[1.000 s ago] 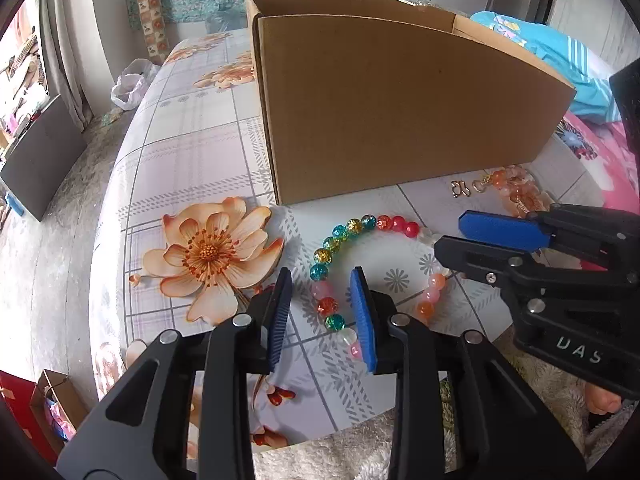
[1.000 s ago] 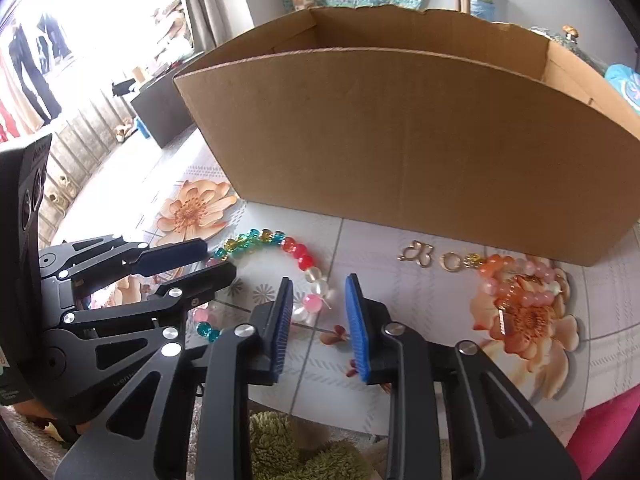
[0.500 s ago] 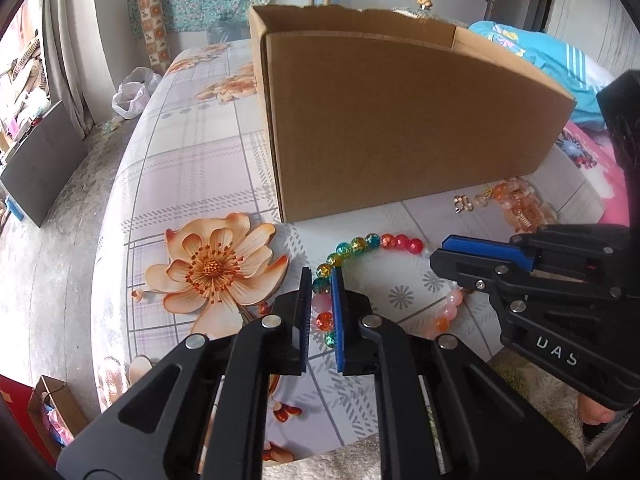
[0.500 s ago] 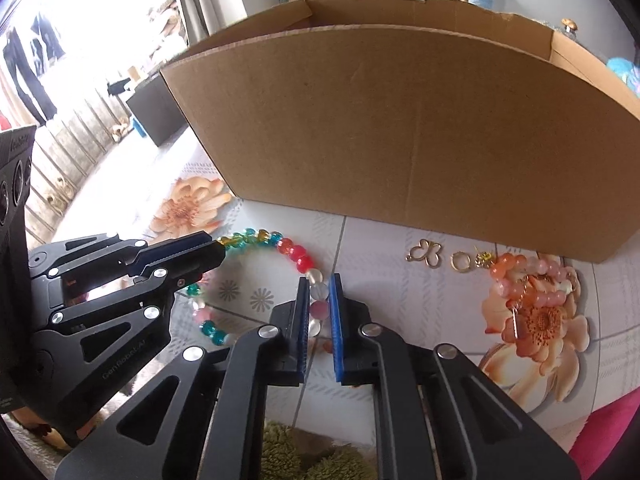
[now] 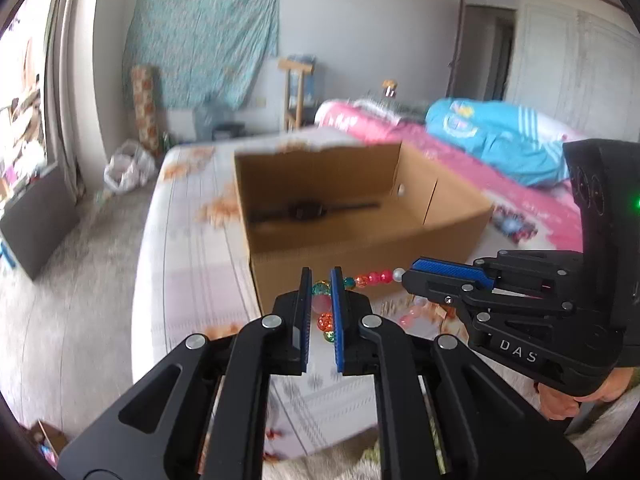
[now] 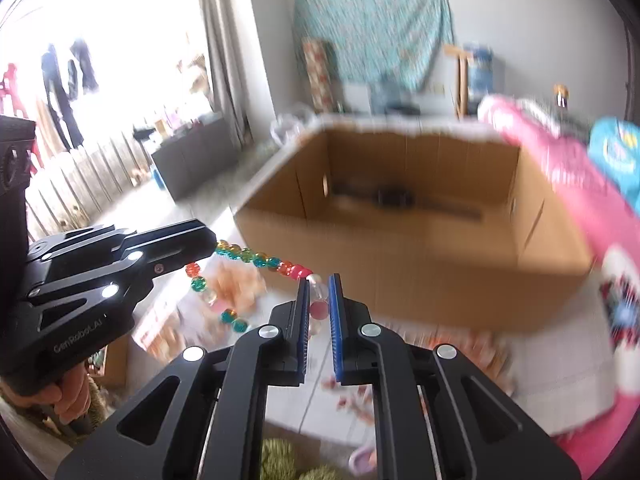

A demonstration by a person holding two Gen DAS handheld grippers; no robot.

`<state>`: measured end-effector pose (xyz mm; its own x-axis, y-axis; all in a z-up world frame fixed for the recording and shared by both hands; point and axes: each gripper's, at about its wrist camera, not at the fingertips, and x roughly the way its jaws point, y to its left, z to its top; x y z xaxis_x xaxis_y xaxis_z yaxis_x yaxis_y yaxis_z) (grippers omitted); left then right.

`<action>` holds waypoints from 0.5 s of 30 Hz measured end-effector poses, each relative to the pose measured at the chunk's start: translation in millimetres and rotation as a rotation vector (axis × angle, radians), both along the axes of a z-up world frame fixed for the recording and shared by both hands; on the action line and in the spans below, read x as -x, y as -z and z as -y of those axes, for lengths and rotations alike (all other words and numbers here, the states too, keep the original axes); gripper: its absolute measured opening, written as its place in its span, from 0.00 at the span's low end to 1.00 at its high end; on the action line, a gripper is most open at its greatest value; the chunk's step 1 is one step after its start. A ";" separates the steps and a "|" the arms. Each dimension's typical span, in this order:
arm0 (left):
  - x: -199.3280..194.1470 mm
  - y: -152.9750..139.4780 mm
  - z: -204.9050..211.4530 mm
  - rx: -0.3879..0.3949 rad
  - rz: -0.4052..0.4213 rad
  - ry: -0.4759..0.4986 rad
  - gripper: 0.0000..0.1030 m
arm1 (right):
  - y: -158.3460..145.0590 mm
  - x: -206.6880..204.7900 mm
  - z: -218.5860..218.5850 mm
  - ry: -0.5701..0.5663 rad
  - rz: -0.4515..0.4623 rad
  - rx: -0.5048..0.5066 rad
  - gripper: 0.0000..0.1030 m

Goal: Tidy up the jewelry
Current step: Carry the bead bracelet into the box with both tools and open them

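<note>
In front of the cardboard box (image 5: pixel 360 216), above the table (image 5: pixel 192 264), we hold a bead bracelet (image 5: pixel 370 279) in the air between the two grippers. The left gripper (image 5: pixel 320 300) has its jaws drawn close on a section of the strand: teal, pink and orange beads sit between the blue pads (image 5: pixel 337 312). The right gripper (image 6: pixel 319 304) likewise has its jaws drawn close, pinching a clear bead and a pink bead.

In the right wrist view, the bracelet (image 6: pixel 256 258) runs as a taut line of yellow, teal and red beads from the left gripper's tip (image 6: pixel 200 248) across to our right jaws. A loose loop of teal, orange and clear beads hangs below that line, clear of the table.

In the left wrist view, the right gripper (image 5: pixel 412 280) enters from the right, level with the left one. Red and white beads span the gap between the two.

The box (image 6: pixel 420 220) stands open-topped just beyond the bracelet; a dark object lies on its floor, too blurred to identify. The background is motion-blurred in both views.
</note>
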<state>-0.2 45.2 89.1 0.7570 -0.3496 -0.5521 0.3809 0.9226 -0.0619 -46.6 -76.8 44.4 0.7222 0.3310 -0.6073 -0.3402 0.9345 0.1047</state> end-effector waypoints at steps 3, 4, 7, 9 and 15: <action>-12.7 -37.3 1.7 0.031 0.090 0.033 0.08 | -33.3 -10.6 4.3 -0.025 0.087 -0.015 0.10; -17.2 -45.0 2.7 0.041 0.107 0.041 0.08 | -44.8 -20.2 6.6 -0.038 0.104 -0.023 0.09; -48.0 -59.1 7.6 0.030 0.134 0.051 0.08 | -64.5 -55.7 14.2 -0.079 0.094 -0.042 0.10; -80.2 -57.1 10.5 0.025 0.089 0.053 0.08 | -67.7 -87.1 14.5 -0.106 0.038 -0.042 0.10; -153.4 -19.5 5.8 0.007 -0.113 0.023 0.08 | -34.7 -179.0 8.7 -0.157 -0.254 -0.035 0.10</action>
<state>153.2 39.5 108.6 0.6823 -0.3702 -0.6305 0.3917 0.9132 -0.1122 132.4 -85.5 79.1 0.4870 0.4508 -0.7481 -0.4390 0.8668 0.2366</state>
